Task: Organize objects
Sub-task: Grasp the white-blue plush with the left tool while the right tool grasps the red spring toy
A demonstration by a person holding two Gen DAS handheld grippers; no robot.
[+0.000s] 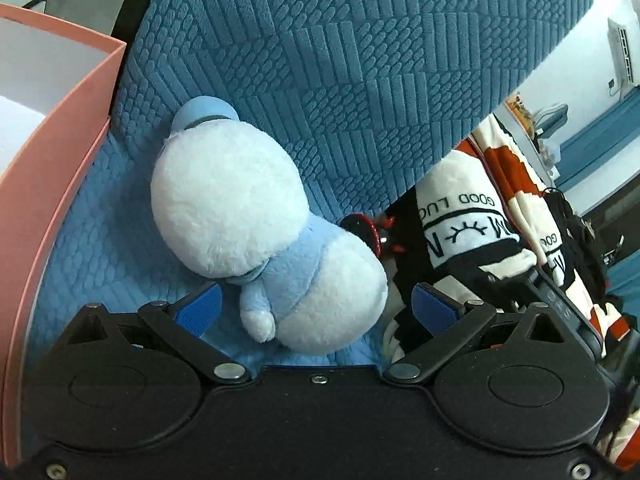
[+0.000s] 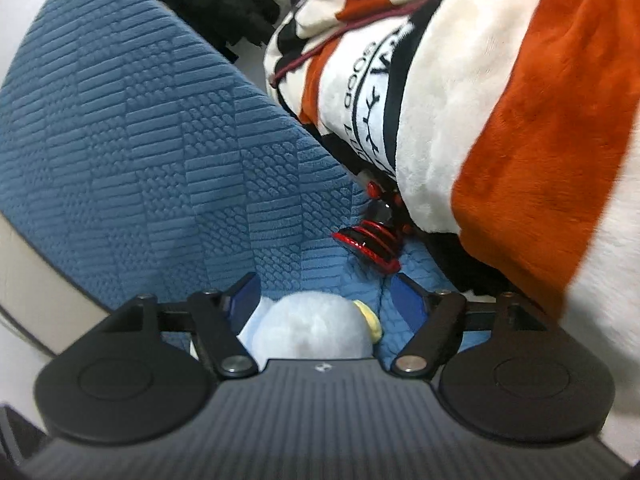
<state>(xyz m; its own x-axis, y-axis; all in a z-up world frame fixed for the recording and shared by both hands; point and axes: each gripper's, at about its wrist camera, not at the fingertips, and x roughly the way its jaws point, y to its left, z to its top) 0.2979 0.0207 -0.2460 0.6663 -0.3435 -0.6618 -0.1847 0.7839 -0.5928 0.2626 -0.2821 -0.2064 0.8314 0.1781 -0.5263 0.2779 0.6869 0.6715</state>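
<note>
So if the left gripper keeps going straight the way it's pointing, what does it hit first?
Most likely the white and blue plush toy, lying on the blue sofa seat right between the left gripper's open fingers, though depth is unclear.

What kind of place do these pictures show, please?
Probably a living room or bedroom in a home. A sofa with a quilted blue cover holds a white and blue plush toy and a fleece blanket in orange, cream and black. A wall air conditioner shows behind.
</note>
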